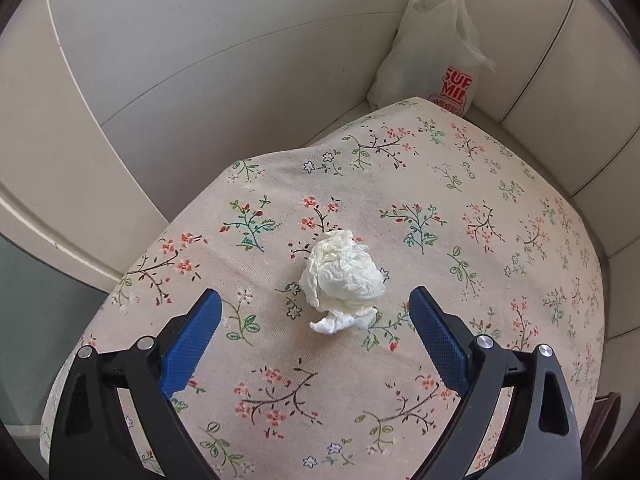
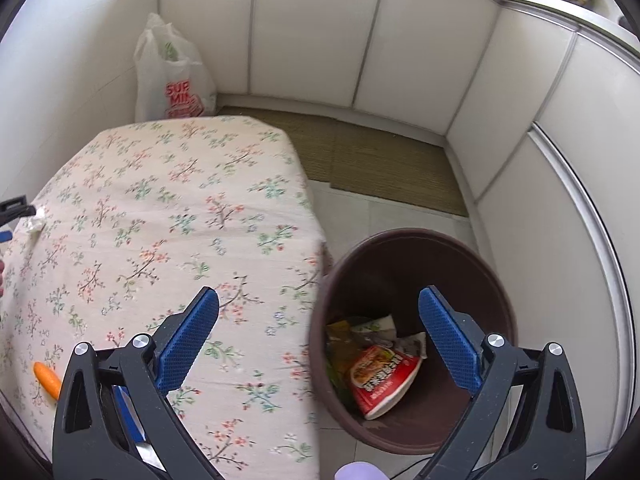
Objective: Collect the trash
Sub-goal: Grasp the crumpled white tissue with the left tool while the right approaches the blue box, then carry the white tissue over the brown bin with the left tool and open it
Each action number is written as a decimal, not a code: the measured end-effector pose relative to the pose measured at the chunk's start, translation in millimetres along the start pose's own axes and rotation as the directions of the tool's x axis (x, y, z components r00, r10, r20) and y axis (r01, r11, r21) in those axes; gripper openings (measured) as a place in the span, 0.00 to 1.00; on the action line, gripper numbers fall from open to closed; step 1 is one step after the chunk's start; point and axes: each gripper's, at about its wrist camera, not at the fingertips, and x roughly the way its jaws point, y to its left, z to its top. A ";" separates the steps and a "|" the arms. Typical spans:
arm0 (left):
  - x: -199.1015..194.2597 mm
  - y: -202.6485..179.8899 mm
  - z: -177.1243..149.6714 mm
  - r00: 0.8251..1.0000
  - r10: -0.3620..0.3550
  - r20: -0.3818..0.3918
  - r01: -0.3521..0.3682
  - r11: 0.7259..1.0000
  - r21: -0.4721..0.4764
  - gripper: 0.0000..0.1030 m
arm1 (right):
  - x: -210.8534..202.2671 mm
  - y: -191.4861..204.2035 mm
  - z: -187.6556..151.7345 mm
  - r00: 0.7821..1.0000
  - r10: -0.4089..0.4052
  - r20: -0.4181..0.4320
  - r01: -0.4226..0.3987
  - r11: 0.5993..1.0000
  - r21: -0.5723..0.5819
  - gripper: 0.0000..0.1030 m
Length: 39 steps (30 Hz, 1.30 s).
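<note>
Left gripper [image 1: 315, 300] spread wide, empty, lined up on tissue [image 1: 342, 278] lying just ahead between the fingers, ready for a grab. Right gripper [image 2: 319, 300] likewise apart and empty, poised above bin [image 2: 404, 240] holding wrappers [image 2: 382, 376].

Crumpled soft paper wad [image 1: 342, 278] on matt woven floral cloth [image 1: 360, 208]; tool pads [image 1: 438, 334] textured blue plastic; bin [image 2: 416, 248] smooth brown plastic.

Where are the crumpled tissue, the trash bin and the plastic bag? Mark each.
crumpled tissue [image 1: 343, 276]: left wrist view, middle of the wad.
trash bin [image 2: 404, 236]: right wrist view, far rim.
plastic bag [image 2: 176, 80]: right wrist view, front face above the red print.
</note>
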 end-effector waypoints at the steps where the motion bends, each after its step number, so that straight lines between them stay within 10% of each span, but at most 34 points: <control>1: 2.8 -1.5 1.0 1.000 0.000 0.010 0.000 1.000 0.006 0.89 | 2.5 4.6 -0.3 1.000 0.006 -0.014 -0.007 1.000 -0.008 0.93; 14: 31.0 -10.7 3.4 0.999 -0.040 -0.022 0.042 0.994 0.106 0.33 | -2.4 -2.4 -71.8 0.976 0.140 -0.165 -0.093 0.959 0.268 0.93; 23: -5.6 -21.4 1.2 0.984 -0.177 -0.002 0.176 0.975 0.137 0.28 | -40.2 3.3 -142.9 0.953 0.241 -0.183 -0.148 0.898 0.414 0.93; 34: -176.0 -80.8 -23.4 0.780 -0.615 0.120 0.551 0.765 0.334 0.29 | -51.4 97.5 -184.9 0.927 0.304 -0.221 -0.288 0.952 0.101 0.90; 39: -211.3 -86.3 -43.5 0.744 -0.651 0.152 0.542 0.721 0.433 0.29 | -27.0 118.2 -176.1 0.922 0.305 -0.236 -0.317 0.948 -0.011 0.87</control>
